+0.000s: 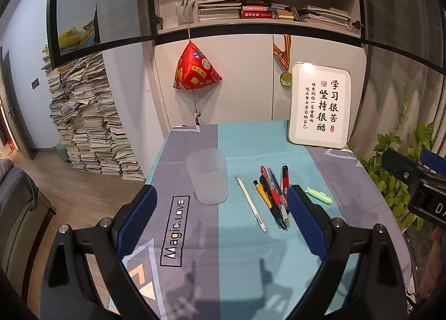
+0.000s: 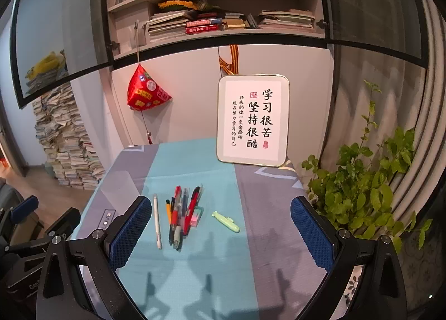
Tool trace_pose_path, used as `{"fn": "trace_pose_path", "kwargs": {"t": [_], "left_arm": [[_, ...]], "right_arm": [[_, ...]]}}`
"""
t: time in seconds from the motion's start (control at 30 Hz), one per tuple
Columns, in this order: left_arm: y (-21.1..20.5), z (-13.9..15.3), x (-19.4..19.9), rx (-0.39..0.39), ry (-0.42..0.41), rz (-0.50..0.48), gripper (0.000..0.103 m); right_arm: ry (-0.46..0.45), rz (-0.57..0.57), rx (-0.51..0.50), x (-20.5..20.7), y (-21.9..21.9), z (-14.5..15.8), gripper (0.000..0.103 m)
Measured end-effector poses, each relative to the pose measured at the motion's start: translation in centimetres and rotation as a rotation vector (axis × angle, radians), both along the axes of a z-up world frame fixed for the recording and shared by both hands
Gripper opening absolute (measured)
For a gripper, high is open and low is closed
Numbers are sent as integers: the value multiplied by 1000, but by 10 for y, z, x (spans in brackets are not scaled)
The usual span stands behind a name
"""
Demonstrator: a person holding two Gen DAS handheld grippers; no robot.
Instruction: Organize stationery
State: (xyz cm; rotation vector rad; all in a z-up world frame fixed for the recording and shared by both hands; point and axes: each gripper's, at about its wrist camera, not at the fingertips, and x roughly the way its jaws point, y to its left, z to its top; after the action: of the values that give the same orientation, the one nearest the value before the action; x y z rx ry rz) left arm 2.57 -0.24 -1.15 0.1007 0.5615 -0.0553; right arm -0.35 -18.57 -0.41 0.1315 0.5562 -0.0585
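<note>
Two grippers: left gripper and right gripper, jaws spread wide, nothing held.
Frosted translucent plastic cup: upright, left.
White slim pen: beside the cup.
Bundle of coloured pens: centre.
Small pale-green cutter: right, apart.

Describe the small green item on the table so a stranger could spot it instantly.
Start at the framed calligraphy sign standing at the table's far edge, then come forward to the pile of pens. Just right of it, lying alone, is the pale green submarine-shaped item: short, stubby and mint, unlike the long slim pens.
</note>
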Motion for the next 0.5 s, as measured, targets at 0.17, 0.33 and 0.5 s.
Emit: {"fn": "trace_pose_path", "kwargs": {"t": [0.17,0.33,0.5], "left_arm": [[0,-2,2,-4,6,-7,93],[0,-5,4,-9,16,-17,90],[2,-6,6,-14,22,-15,89]], "right_arm": [[1,2,-2,2,0,-1,100],[10,6,0,6,1,-4,100],[17,8,2,7,3,-6,100]]}}
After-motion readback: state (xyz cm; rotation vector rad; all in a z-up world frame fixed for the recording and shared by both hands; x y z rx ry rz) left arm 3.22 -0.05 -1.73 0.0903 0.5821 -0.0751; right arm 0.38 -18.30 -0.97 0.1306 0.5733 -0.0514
